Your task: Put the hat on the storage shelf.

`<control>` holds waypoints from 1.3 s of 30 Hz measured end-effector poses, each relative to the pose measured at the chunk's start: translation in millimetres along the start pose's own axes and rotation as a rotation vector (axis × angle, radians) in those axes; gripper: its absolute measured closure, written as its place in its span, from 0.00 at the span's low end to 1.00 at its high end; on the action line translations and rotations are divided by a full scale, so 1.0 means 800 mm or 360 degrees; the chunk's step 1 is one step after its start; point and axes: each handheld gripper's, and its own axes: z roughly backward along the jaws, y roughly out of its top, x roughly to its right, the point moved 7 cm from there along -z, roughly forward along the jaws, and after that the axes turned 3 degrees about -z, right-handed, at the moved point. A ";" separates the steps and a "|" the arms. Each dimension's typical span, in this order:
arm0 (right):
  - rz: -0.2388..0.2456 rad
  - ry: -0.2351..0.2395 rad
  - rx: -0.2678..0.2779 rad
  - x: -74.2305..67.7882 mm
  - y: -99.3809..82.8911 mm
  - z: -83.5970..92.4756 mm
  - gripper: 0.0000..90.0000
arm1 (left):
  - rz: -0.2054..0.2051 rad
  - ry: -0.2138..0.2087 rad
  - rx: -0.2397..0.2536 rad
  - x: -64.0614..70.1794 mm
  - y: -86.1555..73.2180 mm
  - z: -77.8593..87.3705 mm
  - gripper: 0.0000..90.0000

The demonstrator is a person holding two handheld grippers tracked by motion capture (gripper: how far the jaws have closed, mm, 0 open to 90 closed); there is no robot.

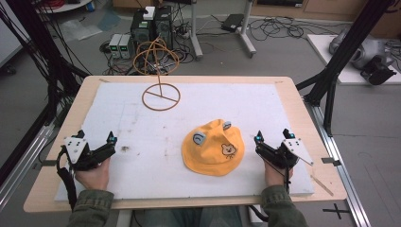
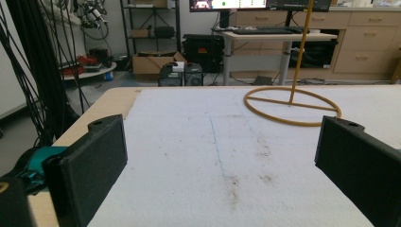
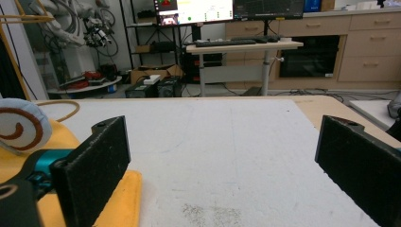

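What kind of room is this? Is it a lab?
Probably yes, a robotics or computer lab. Computer boxes and tangled cables sit on the floor behind the table, monitors glow over a desk, and a robot arm stands in the corner.

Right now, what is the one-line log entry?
left gripper: open, empty | right gripper: open, empty, beside yellow hat | wire stand: upright, far side
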 end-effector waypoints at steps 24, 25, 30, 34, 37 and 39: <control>0.0131 0.0424 0.0015 -0.057 0.046 0.007 0.04 | 0.0041 0.0006 0.0008 -0.010 0.002 0.003 0.04; 0.0131 0.0475 0.0001 -0.063 0.047 0.008 0.04 | 0.0041 0.0006 0.0008 -0.010 0.002 0.003 0.04; 0.0215 0.0726 -0.0077 -0.096 0.047 0.012 0.04 | 0.0067 0.0012 0.0005 -0.013 0.001 0.002 0.04; 0.0346 0.0847 -0.0186 -0.120 0.027 0.009 0.04 | 0.0067 0.0006 0.0005 -0.012 0.001 0.002 0.04; 0.0416 0.0888 -0.0262 -0.133 0.007 0.004 0.04 | 0.0056 -0.0001 0.0003 -0.011 0.001 0.002 0.04; 0.0433 0.0899 -0.0295 -0.138 -0.002 0.000 0.04 | 0.0055 -0.0003 0.0001 -0.011 0.001 0.002 0.04</control>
